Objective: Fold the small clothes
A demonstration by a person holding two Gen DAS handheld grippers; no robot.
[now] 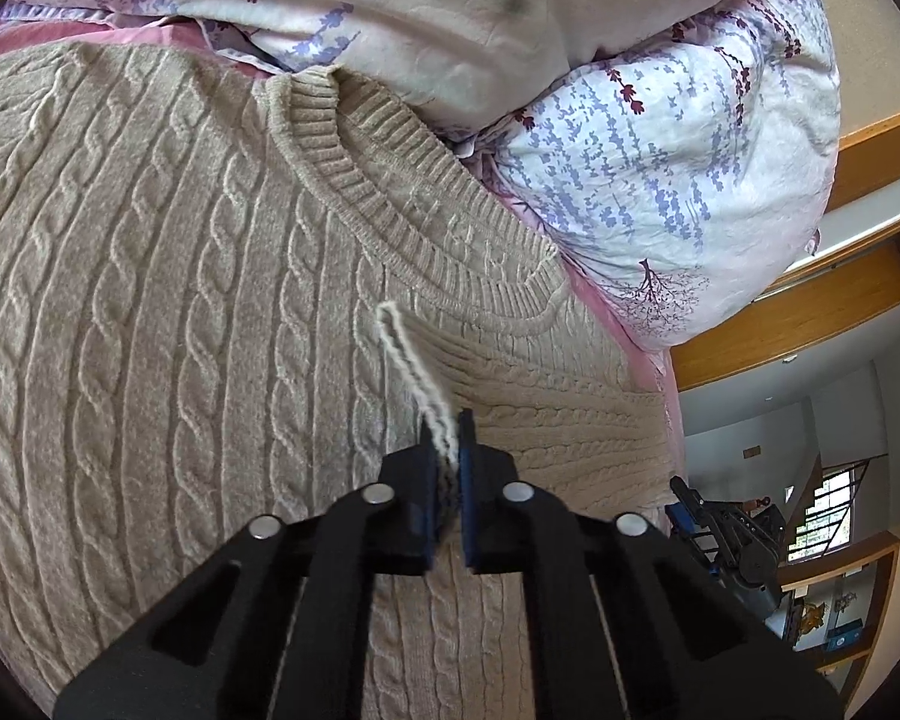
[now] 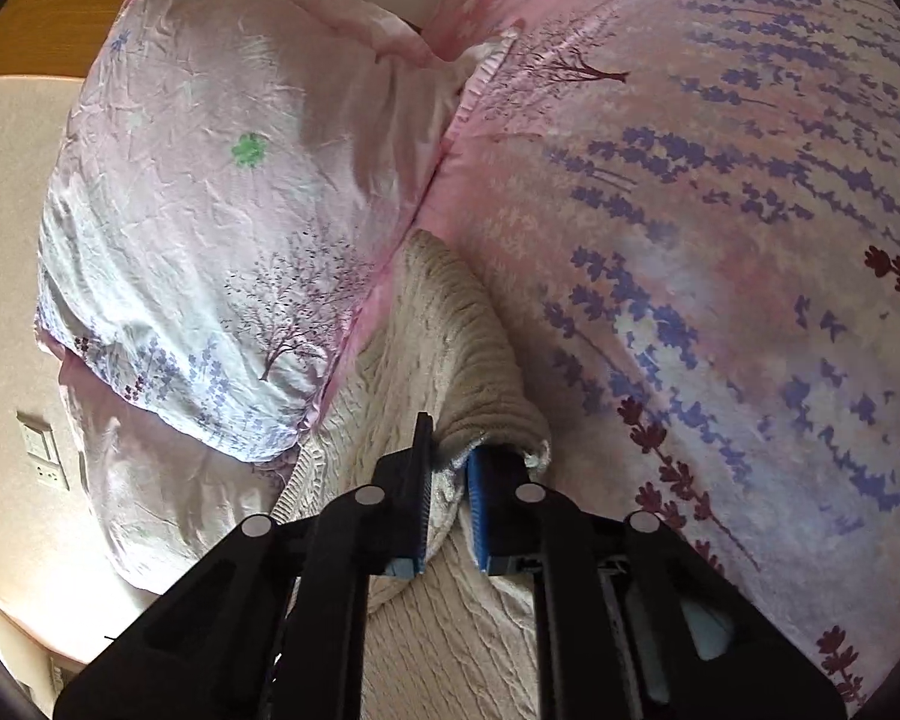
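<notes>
Room: bedroom, wooden shelving (image 1: pixel 810 312) and a window (image 1: pixel 822 516) off to the right in the left wrist view
Bed: pink sheet (image 1: pixel 618 312), only a strip of it showing along the sweater's edge
Sweater: beige cable-knit sweater (image 1: pixel 150 300) spread flat over the bed, ribbed collar (image 1: pixel 354 162) up against the pillows
Left claw: left claw (image 1: pixel 447 438) closed tight on a loose cream yarn loop (image 1: pixel 402 354) sticking up just below the collar
Pillows: floral pillows (image 1: pixel 660 180) piled along the far edge of the bed, touching the sweater
Right claw: right claw (image 2: pixel 450 468) clamped on a bunched fold of knit by the ribbed cuff (image 2: pixel 486 384), wedged between two pillows, so it's got fabric pinched between the pads
</notes>
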